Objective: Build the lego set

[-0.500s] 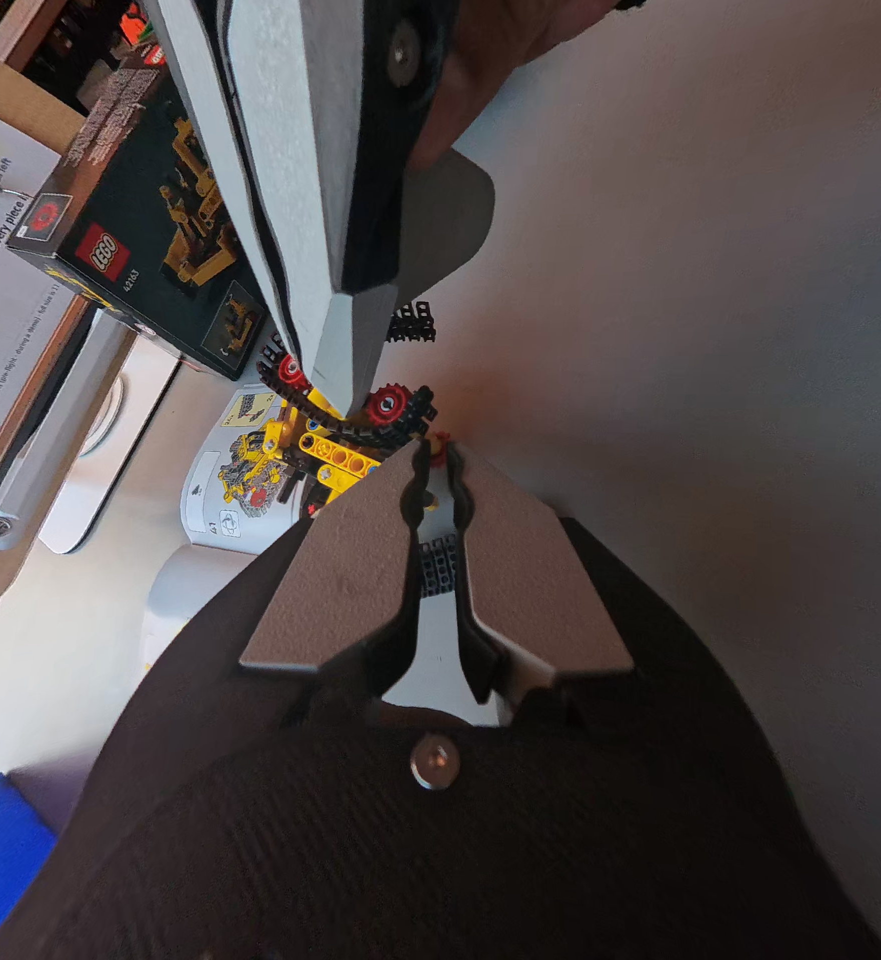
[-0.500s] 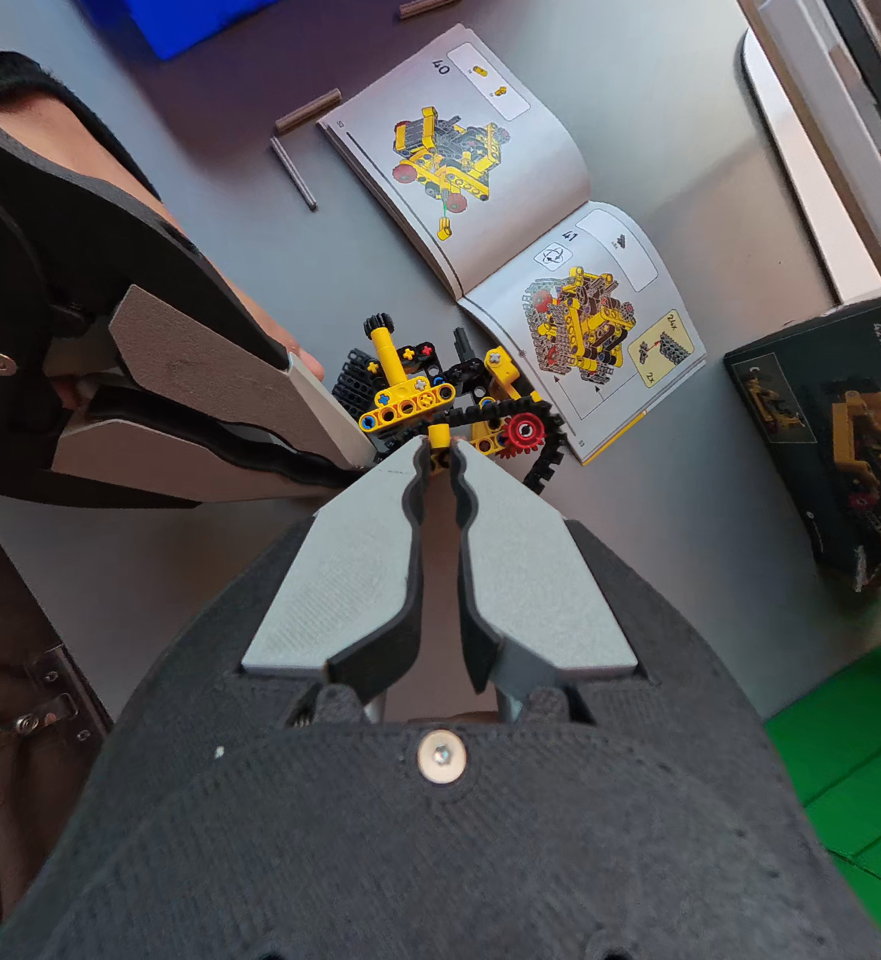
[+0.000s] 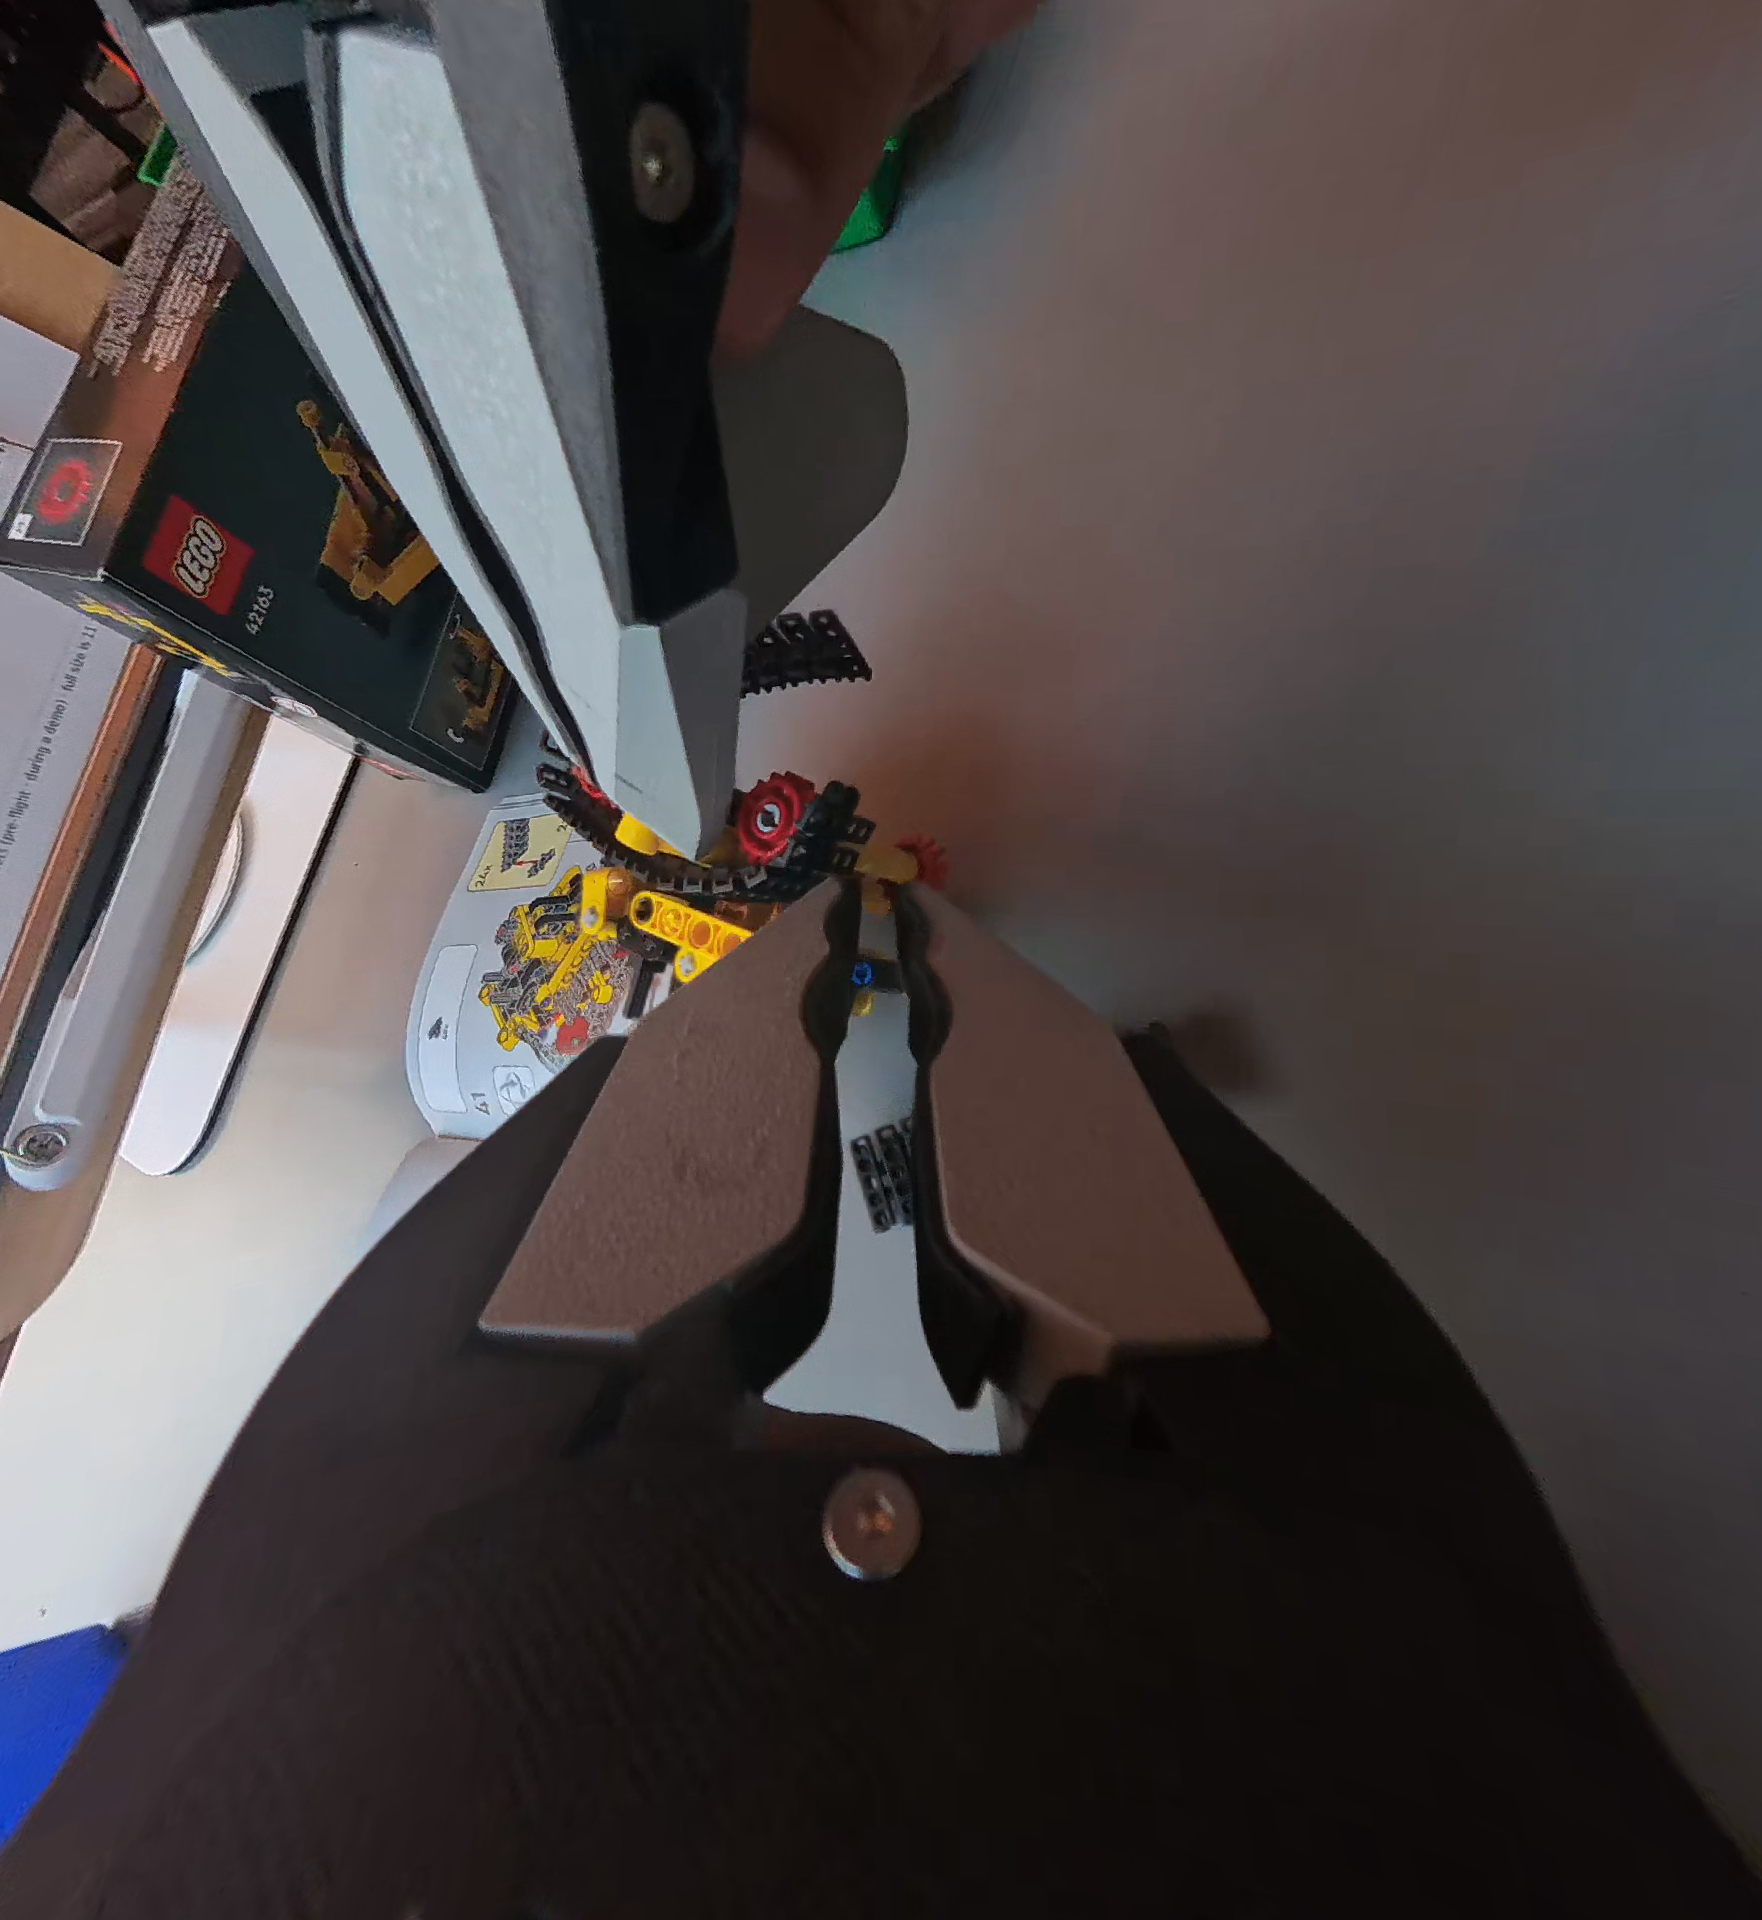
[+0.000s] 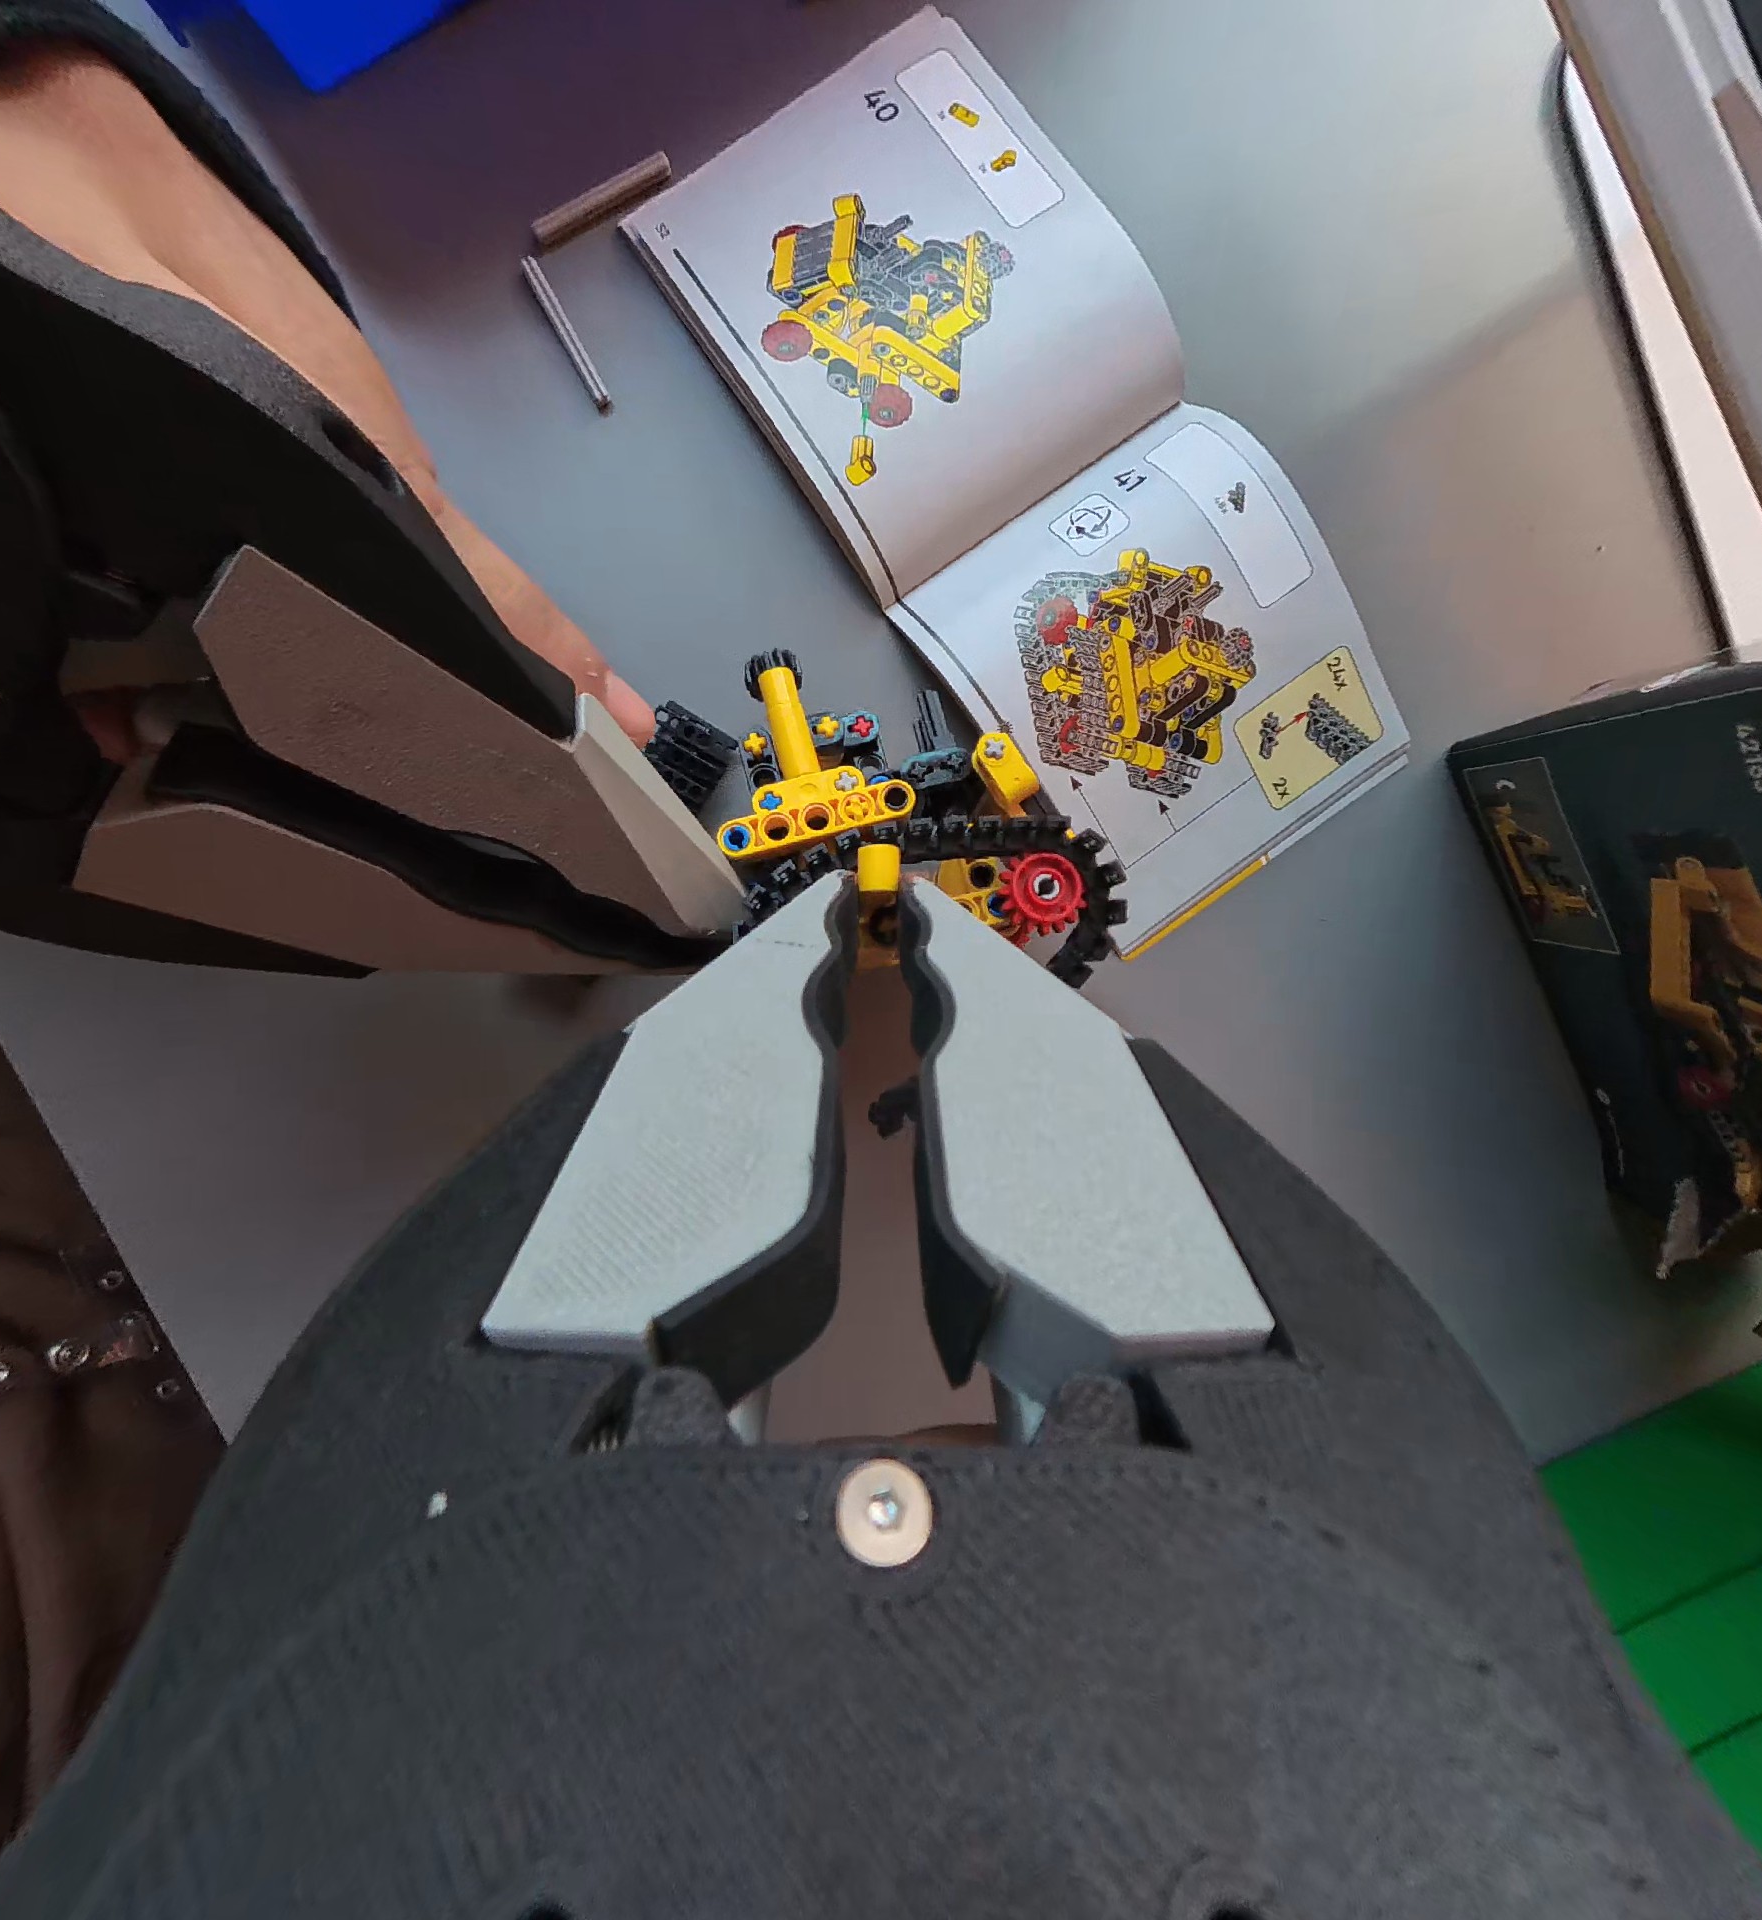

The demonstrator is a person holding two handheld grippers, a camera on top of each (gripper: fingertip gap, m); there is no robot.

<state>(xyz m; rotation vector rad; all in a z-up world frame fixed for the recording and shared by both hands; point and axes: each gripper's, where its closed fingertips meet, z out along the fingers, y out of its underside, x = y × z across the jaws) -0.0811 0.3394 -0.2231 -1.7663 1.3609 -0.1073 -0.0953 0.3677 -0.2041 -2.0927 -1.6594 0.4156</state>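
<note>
A half-built yellow and black Lego model (image 4: 815,816) with a black track (image 4: 1095,904) and a red sprocket (image 4: 1041,888) is held between both grippers above the grey table. My right gripper (image 4: 872,899) is shut on a yellow piece (image 4: 877,868) at the model's near side. My left gripper (image 3: 872,899) is shut on the model's other end (image 3: 690,920), close to a small red gear (image 3: 924,860). In the left wrist view the right gripper (image 3: 695,831) comes down from the top. In the right wrist view the left gripper (image 4: 726,909) comes in from the left.
An open instruction booklet (image 4: 960,343) lies behind the model. The dark set box (image 4: 1666,935) stands at the right, a green plate (image 4: 1708,1558) below it. Loose black track pieces (image 3: 804,649) lie on the table. A brown stick (image 4: 602,197) and a grey rod (image 4: 565,332) lie far left. Less than 4 cm separates the two grippers' tips. Both grippers' tips are roughly 20 centimeters from the brown stick (image 4: 602,197).
Both grippers keep their hold on the model. The right gripper's body sits a little closer to the left wrist camera. Nothing else has clearly moved.
</note>
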